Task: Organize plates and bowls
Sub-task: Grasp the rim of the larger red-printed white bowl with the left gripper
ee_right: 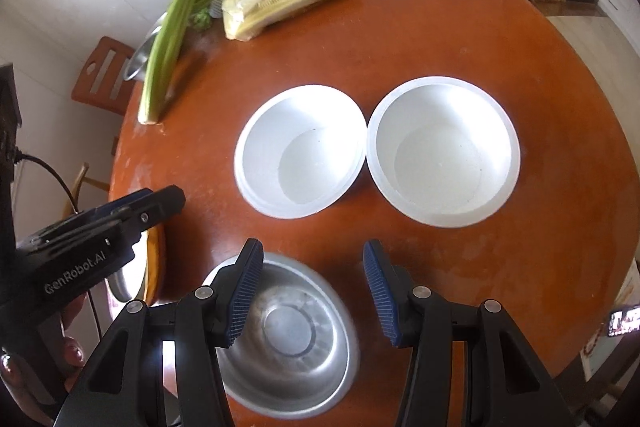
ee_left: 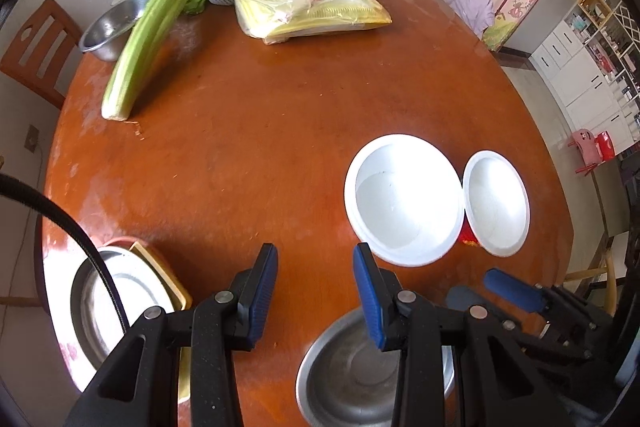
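Starting at the tabletop's (ee_left: 240, 155) near-left edge, a steel plate (ee_left: 116, 311) is seen, then the left gripper (ee_left: 315, 291), parted and empty. A steel bowl (ee_right: 292, 343) lies under the right gripper (ee_right: 314, 295), likewise parted, nothing grasped. Two white bowls (ee_right: 300, 159) (ee_right: 444, 151) sit touching mid-table.

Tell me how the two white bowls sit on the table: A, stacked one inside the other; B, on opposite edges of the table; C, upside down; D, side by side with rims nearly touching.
D: the left white bowl and the right white bowl stand upright, side by side, rims almost meeting.
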The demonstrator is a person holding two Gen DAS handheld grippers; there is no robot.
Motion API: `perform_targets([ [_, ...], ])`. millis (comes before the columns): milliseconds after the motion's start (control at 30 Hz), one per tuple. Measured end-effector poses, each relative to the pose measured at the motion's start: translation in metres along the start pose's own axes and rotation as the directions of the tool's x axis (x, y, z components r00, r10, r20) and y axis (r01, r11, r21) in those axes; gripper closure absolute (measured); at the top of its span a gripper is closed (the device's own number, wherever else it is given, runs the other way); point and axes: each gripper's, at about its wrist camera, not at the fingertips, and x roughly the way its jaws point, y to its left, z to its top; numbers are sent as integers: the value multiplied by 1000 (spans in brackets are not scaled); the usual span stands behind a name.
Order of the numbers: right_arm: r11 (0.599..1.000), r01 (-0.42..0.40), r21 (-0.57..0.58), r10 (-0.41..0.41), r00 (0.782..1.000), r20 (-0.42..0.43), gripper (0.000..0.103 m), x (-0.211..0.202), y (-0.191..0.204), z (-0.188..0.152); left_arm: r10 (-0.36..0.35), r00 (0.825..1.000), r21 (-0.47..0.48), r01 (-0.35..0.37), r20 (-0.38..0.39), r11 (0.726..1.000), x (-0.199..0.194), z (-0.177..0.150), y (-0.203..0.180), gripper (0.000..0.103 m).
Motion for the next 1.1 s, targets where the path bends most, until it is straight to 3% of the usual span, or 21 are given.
perform_targets([
  [500,999,-10,33,11,999,-32,49,29,-5,22,1,998,18,0,-64,1000,50,41,-12,64],
  [1000,1000,16,5,-15,999,-34,49,51,0,39,-42,992,-3,41,-121,999,86,52,-8,64],
  [1100,999,25,-23,-25,999,-31,49,55,3,42,-47,991,-2,47,-126,999,89,53,-6,70],
])
